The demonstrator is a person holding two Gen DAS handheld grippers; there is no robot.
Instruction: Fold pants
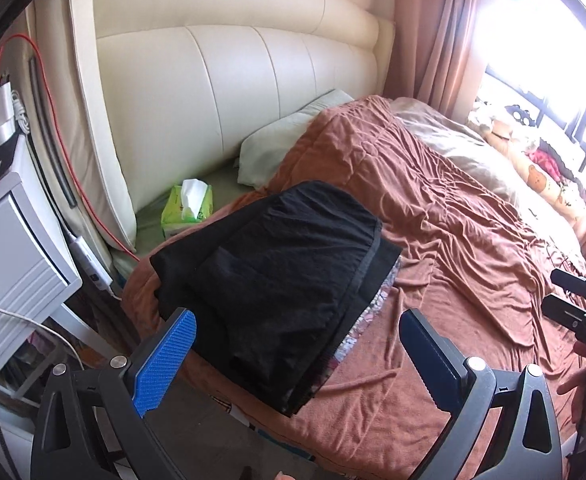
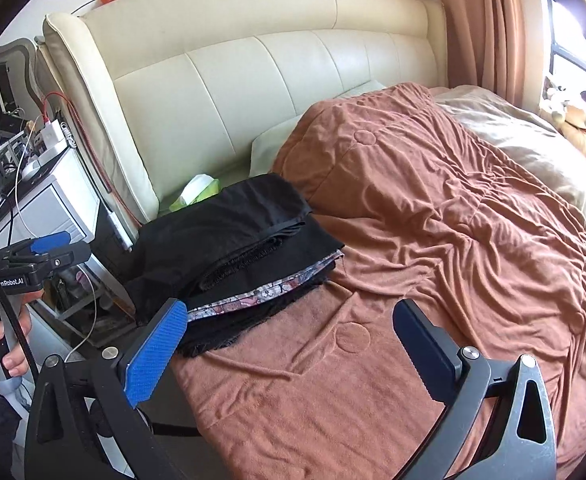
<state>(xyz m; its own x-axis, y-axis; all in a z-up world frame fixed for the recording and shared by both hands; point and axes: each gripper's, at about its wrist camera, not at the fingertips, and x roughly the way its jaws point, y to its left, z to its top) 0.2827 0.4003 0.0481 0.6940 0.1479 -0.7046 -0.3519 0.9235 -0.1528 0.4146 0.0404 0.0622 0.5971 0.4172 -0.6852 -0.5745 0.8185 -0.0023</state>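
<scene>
Left wrist view: the black pants [image 1: 277, 276] are seen folded on the brown blanket [image 1: 433, 240], near the blanket's left edge. They are laid on top of other folded cloth, and a patterned edge [image 2: 269, 294] is seen sticking out under them in the right wrist view. A green tissue pack [image 1: 187, 210] is found just behind the pants, close to the cream headboard [image 1: 233, 100]. A white bedside cabinet [image 1: 13, 248] is placed to the left of the pants. The left gripper [image 1: 295, 346] is held above the pants with its jaws wide apart, and nothing is gripped. The right gripper [image 2: 289, 342] is held to the right of the pants, jaws also wide apart and empty.
</scene>
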